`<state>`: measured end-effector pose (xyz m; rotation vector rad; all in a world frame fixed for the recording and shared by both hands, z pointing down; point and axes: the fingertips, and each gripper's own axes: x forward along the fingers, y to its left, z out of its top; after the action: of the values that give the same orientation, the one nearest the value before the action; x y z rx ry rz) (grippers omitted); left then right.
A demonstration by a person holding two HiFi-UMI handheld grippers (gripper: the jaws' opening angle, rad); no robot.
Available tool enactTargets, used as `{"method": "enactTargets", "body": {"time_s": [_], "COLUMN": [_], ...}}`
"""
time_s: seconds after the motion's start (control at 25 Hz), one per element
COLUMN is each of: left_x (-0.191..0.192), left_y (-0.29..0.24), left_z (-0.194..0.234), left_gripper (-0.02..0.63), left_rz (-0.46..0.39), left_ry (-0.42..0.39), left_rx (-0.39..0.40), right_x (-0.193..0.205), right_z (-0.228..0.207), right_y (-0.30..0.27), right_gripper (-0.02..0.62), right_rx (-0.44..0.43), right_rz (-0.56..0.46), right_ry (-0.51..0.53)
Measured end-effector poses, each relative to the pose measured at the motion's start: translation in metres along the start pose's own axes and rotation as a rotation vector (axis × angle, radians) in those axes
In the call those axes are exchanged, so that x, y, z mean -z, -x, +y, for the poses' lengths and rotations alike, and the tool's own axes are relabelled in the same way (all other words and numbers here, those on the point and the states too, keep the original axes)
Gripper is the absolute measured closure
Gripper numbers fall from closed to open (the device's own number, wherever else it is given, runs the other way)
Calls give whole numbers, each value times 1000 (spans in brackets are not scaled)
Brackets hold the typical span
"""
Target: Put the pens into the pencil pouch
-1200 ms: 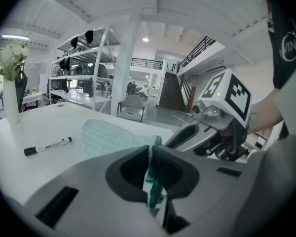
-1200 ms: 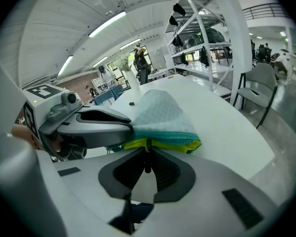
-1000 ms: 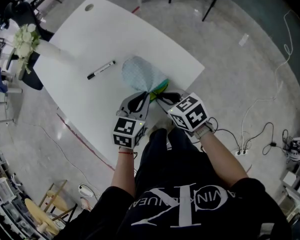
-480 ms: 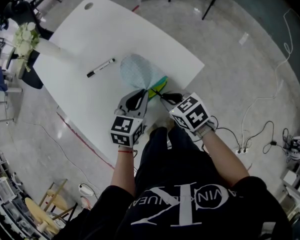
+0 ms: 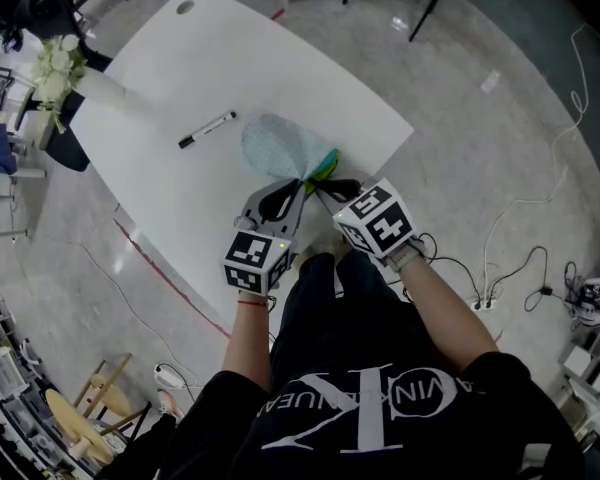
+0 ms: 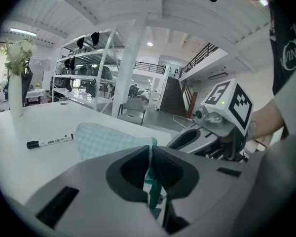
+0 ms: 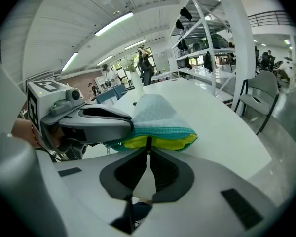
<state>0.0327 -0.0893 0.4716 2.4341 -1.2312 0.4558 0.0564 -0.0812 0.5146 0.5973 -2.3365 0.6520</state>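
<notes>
A light blue checked pencil pouch (image 5: pixel 280 144) with a teal rim and yellow lining lies near the table's front edge. My left gripper (image 5: pixel 300 181) is shut on the teal rim of its mouth (image 6: pixel 151 168). My right gripper (image 5: pixel 322 185) meets the mouth from the other side. Its jaws have just been closing and now pinch a thin dark piece (image 7: pixel 148 141) in front of the yellow lining (image 7: pixel 158 142). I cannot tell whether that piece is a pen end or a zip pull. One black-and-white pen (image 5: pixel 207 129) lies loose on the table, left of the pouch.
The white table (image 5: pixel 180 63) ends just past the pouch on the right. A white vase of flowers (image 5: pixel 62 70) stands at its far left corner. Cables (image 5: pixel 510 268) run over the grey floor on the right.
The right gripper's jaws have closed at the pouch's mouth. The left gripper, the pouch and the loose pen have kept their places.
</notes>
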Motion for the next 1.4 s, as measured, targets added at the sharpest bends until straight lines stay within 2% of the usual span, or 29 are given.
{"method": "enactTargets", "body": {"time_s": [0.6,1.4], "left_x": [-5,24], "left_y": [15,48], "left_z": [-11,56], "left_gripper": [588,589], "left_rz": [-66,-20], "left_ry": [28,136], "left_rx": [79,-204], "right_x": [-11,-13], "right_z": [7,22], "right_y": [-9,-28], "right_gripper": [574,540], "right_rx": [-4,-82], "right_rz": [-28,-10], "right_ry": [3,18]}}
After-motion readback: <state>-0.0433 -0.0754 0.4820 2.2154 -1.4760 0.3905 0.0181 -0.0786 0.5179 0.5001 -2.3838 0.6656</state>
